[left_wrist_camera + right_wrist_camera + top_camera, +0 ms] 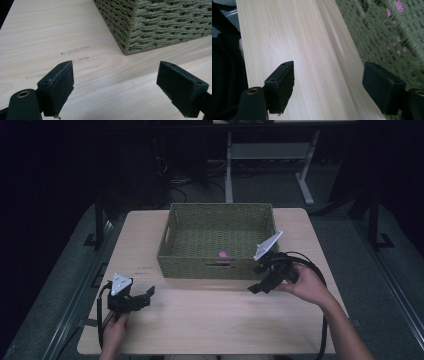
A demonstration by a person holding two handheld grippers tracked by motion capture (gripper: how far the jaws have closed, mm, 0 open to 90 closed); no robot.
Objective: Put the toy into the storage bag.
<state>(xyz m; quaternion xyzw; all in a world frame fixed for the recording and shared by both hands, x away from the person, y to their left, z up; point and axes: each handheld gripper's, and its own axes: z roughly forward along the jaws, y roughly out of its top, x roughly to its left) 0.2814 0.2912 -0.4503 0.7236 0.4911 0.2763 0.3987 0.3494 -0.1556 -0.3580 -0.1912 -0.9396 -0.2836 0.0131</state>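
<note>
The woven green basket (220, 240) is sitting at the table's (210, 320) 12 o'clock side, holding a small pink object (223, 254) near its front wall. The right gripper (261, 281) is hovering just outside the basket's front right corner, jaws spread and holding nothing. The left gripper (145, 296) is resting at the table's 8 o'clock, jaws spread wide over bare wood, facing the basket's near corner

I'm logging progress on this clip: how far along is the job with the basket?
Looks done: a pink thing already lies inside the basket. In hand: nothing; the right gripper is open and empty beside the basket's front right corner, and the left gripper rests open on the table. Left: I see nothing else on the table to load, so it may be nearly finished.
</note>
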